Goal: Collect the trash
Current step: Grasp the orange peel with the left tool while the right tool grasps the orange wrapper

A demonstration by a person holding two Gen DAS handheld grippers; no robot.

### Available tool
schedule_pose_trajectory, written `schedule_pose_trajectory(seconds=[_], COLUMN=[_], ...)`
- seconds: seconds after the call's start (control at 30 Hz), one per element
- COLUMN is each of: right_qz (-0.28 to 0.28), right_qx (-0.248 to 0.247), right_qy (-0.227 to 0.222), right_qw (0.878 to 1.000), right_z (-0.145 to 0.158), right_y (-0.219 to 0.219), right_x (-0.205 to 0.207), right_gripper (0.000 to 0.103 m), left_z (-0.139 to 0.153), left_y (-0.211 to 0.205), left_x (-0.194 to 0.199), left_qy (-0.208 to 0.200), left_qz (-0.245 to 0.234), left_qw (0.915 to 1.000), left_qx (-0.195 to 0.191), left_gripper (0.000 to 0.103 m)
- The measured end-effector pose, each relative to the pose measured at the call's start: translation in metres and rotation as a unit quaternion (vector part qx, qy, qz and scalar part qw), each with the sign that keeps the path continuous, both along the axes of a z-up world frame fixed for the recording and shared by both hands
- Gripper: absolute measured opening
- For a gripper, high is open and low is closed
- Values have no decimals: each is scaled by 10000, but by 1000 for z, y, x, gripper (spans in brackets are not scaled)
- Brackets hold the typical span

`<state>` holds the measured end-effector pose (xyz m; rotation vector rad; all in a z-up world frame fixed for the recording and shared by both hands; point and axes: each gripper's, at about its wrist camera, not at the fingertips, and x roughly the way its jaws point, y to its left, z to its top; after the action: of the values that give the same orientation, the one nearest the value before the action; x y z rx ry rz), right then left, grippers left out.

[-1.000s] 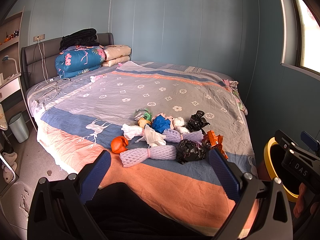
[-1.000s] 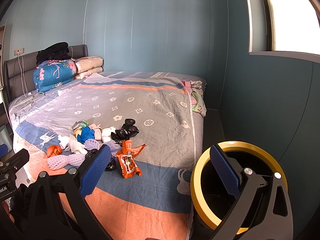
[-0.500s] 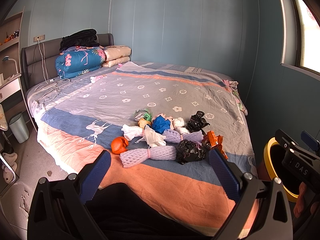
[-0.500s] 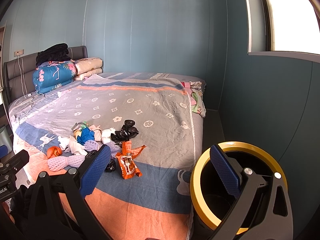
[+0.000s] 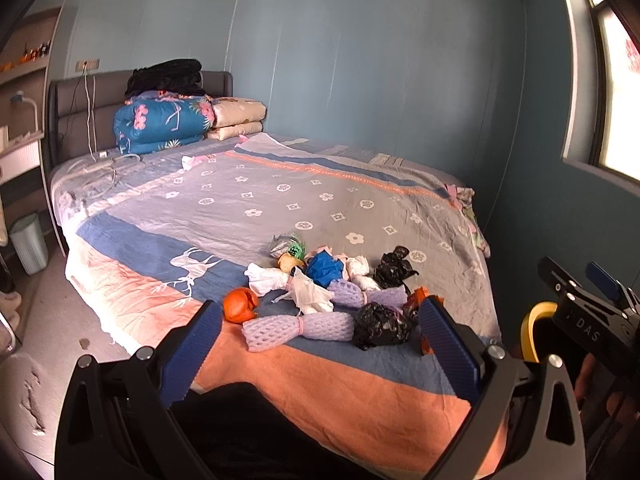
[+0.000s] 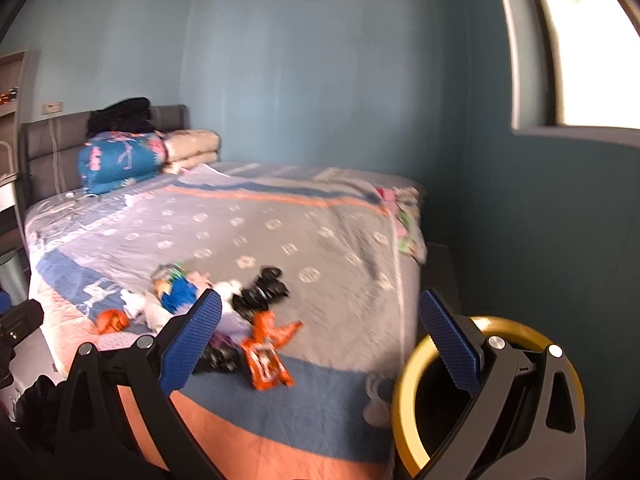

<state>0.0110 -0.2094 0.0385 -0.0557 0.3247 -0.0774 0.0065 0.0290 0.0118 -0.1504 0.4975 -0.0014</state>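
Right claw (image 6: 320,340) lifted and gaping, trash pile (image 6: 224,320) just beyond it

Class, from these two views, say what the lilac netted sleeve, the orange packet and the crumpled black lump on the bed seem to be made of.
Lilac netted sleeve: likely soft foam mesh, matte, with an open diamond weave.
Orange packet: probably glossy printed plastic film, creased and torn open.
Crumpled black lump: seemingly thin plastic bag film, with shiny wrinkles.
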Motion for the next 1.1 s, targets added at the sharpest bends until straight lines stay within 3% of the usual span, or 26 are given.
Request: schedule_pose_trajectory(seconds=[0.13,0.23,0.43,0.57,0.67,1.1], right_qz=[258,468,670,895,1064,666], right_qx=[-103,-73,-160,60,232,600], right_qy=[-75,409,960,1435,1731,2586], right_qw=[9996,9980,9930,9856,9789,9618], right_z=[4,-6,-38,-63,-78,-124], right_y=[15,21,29,29,29,11], right_x=[23,50,78,97,111,165], right_gripper=[95,95,95,95,95,93], left_z=[-1,-7,-33,-59,-74,-119], left_y=[17,33,64,88,98,112], left_x=[14,29,71,108,125,190], left_qy=[116,352,913,1453,1622,2144], left_qz=[-7,101,255,226,239,145], left_qw=[9999,9993,9951,9891,9864,9766], left_qx=[-35,3,272,63,77,33], left_gripper=[95,95,95,95,95,91])
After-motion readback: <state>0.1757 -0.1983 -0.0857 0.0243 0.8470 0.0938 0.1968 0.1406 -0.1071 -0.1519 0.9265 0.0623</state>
